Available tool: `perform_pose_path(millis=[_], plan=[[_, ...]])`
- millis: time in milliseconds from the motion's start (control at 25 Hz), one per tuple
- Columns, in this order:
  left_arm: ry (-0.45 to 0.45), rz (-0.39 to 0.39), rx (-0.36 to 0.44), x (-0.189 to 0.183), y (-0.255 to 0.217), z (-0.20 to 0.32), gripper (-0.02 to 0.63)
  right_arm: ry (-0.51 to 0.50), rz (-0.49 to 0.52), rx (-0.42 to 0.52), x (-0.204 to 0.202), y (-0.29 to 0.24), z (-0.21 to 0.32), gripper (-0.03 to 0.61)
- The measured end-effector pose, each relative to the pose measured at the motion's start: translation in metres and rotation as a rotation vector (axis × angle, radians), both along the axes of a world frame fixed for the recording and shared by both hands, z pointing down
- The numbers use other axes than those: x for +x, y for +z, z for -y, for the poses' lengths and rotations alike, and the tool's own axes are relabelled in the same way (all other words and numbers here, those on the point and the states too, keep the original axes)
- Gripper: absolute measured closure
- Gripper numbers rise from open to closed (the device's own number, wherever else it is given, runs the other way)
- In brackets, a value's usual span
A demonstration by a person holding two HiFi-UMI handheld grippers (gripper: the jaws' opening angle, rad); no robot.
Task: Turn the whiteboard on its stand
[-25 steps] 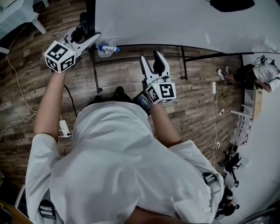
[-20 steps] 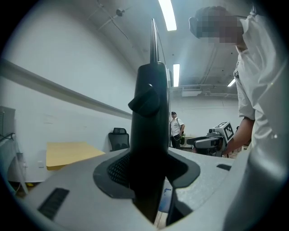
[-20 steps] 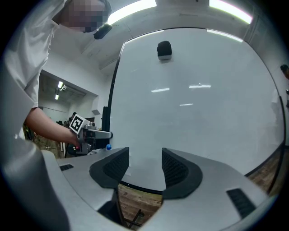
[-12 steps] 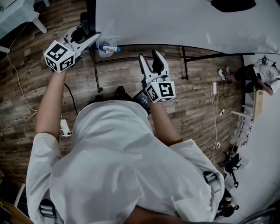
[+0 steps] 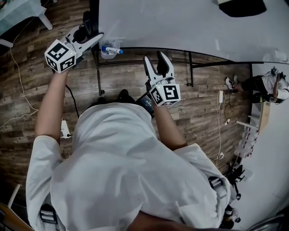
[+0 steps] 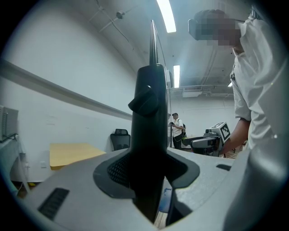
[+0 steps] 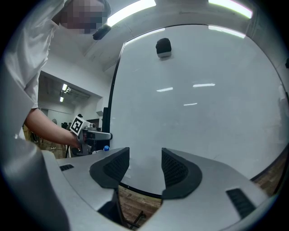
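Head view: whiteboard (image 5: 180, 22) filled the top of frame. Left gripper (image 5: 92, 30) was at its left edge, on the black stand post (image 5: 93, 13). Right gripper (image 5: 155, 61) was near the bottom edge, apart from it.

Left gripper view: jaws had just been closing and sat on the post. It looked clamped, though pad contact was hard to confirm.

Right gripper view: jaws stood apart and empty, facing the board.
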State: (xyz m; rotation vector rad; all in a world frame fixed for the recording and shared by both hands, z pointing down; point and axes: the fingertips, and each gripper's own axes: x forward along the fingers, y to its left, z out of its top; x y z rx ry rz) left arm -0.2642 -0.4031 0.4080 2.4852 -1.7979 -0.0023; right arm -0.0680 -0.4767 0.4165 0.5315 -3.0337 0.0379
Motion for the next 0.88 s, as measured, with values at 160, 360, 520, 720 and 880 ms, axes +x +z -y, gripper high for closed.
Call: perform_pose_path(millis=[160,360,520,720,880], plan=[[-0.005,0.002,0.000,0.002,-0.003,-0.001,0.428,-0.022,0.004,-0.005,0.001,-0.002,0.002,0.360],[-0.009,0.004,-0.011,-0.001,-0.003,0.001,0.428,-0.066,0.005,-0.015,-0.002,-0.002,0.005,0.362],[-0.020,0.000,-0.016,-0.017,0.002,-0.021,0.428,-0.128,-0.007,-0.016,-0.023,0.002,-0.018,0.362],[-0.039,-0.002,-0.013,-0.025,-0.003,-0.039,0.428,-0.187,-0.021,0.003,-0.043,-0.001,-0.032,0.364],[-0.054,-0.007,0.001,-0.041,-0.001,-0.062,0.426,-0.217,-0.012,0.021,-0.066,-0.007,-0.049,0.364]])
